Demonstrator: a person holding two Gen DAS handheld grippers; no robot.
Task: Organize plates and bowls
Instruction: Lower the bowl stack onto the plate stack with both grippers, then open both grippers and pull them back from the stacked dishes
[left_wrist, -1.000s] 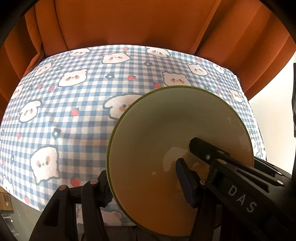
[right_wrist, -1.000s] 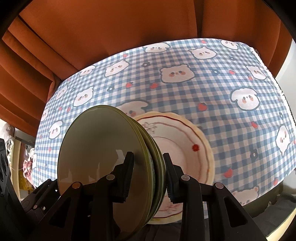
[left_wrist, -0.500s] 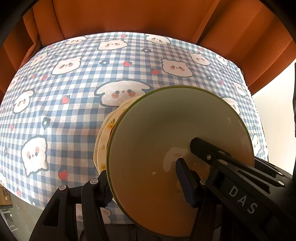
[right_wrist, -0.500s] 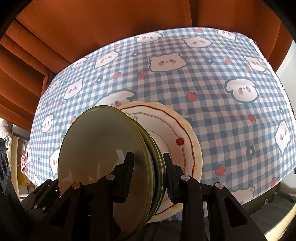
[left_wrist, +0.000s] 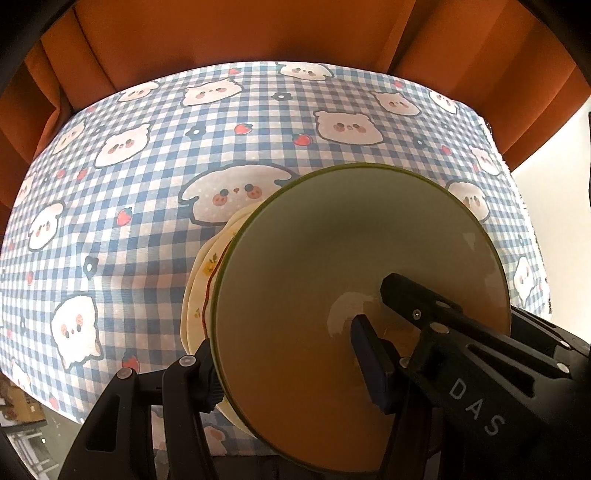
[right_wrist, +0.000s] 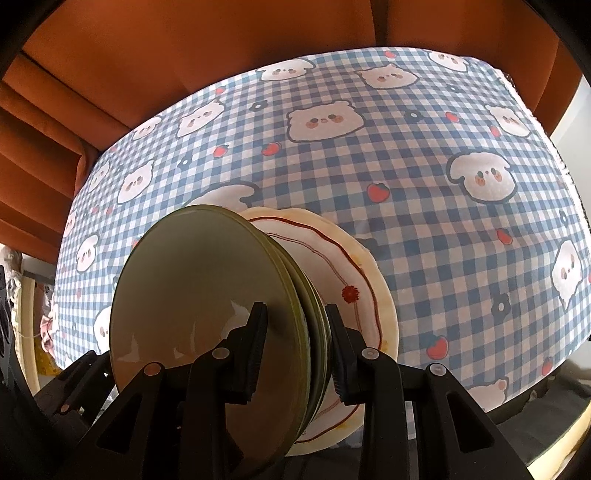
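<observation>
We hold a green bowl stack by its rims: right gripper and left gripper both clamped. Glazed, slippery, breakable; we land it gently on the cream plate.

The bowl sits between the fingers of the left hand-held gripper, one finger inside it, one outside. The stacked plates stand on edge between the right hand-held gripper fingers. Behind both lies a plate on the table, with a curtain beyond the table's far edge.
</observation>
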